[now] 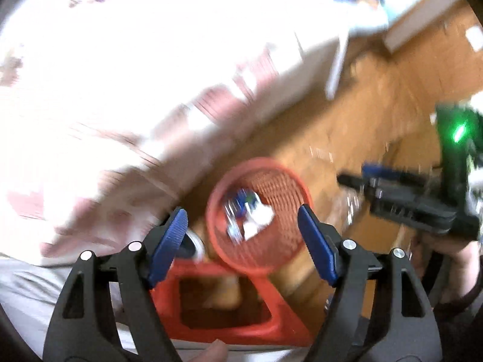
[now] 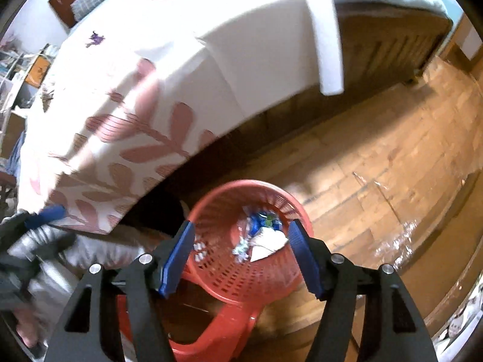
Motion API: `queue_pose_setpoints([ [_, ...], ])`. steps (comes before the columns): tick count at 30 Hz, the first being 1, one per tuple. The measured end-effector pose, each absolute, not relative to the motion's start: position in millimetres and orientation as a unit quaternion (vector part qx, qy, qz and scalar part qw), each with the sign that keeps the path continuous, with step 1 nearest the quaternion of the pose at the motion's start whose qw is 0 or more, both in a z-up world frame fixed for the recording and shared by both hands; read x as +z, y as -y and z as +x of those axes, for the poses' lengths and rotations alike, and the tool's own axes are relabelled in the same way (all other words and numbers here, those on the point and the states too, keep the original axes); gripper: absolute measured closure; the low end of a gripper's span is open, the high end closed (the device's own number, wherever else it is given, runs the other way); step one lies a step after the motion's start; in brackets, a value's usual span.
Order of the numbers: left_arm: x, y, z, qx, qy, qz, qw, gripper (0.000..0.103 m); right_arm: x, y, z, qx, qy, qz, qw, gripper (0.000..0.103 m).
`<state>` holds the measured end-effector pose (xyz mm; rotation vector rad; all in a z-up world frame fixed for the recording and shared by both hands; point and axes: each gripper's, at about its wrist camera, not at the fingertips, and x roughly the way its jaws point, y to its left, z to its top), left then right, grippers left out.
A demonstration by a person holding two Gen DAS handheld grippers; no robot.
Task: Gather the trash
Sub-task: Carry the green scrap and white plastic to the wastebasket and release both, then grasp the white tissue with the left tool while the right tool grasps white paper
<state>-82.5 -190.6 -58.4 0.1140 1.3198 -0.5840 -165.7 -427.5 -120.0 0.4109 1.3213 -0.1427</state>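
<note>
Trash (image 2: 262, 235) lies at the bottom of a red mesh basket (image 2: 223, 271): crumpled white paper, blue wrapper scraps and small bright bits, seen in both wrist views (image 1: 247, 217). Motion blur hides finer detail. The basket (image 1: 289, 181) stands on a wooden floor (image 2: 377, 157), just beside a red plastic stool (image 2: 211, 341), whose seat has a rectangular cutout (image 1: 223, 304).

Left hand-held gripper (image 1: 241, 247): jaws spread wide, blue pads apart, nothing between them. It hangs above the basket and points steeply down at it.

Right hand-held gripper (image 2: 241, 259): jaws likewise spread, blue pads apart, nothing gripped. It also hangs over the basket opening, pointing down. In the left wrist view, the right hand-held gripper (image 1: 353, 181) appears at the right edge, blurred, with a green light on its body.

A bed (image 2: 151, 90) with a white cover bearing a pink leaf pattern stands beside the basket; its edge overhangs the floor near the basket rim. Clear plastic film (image 2: 395, 241) lies on the floor to the right of the basket, apart from it. A grey trouser leg (image 1: 27, 283) of the person shows at the lower left of the left wrist view.
</note>
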Motion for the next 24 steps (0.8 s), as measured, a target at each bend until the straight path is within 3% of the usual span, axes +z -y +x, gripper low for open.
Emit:
queue_pose_setpoints([
  [7, -2.6, 42.5, -12.2, -0.114, -0.464, -0.047, 0.877, 0.015, -100.4, 373.8, -140.9, -0.029, -0.591, 0.134, 0.795, 0.034],
  [13, -34.7, -42.1, 56.3, -0.007, -0.494, -0.129, 0.86, 0.015, -108.7, 332.7, -132.6, 0.021, -0.609, 0.118, 0.784, 0.033],
  [16, -52.7, -48.9, 70.2, 0.008, -0.504, -0.149, 0.851, 0.015, -114.1, 318.9, -128.9, 0.037, -0.616, 0.118, 0.778, 0.033],
  [24, -62.4, -38.5, 86.1, 0.007, -0.51, -0.095, 0.855, 0.015, -103.2, 307.0, -112.6, 0.053, -0.604, 0.12, 0.786, 0.033],
])
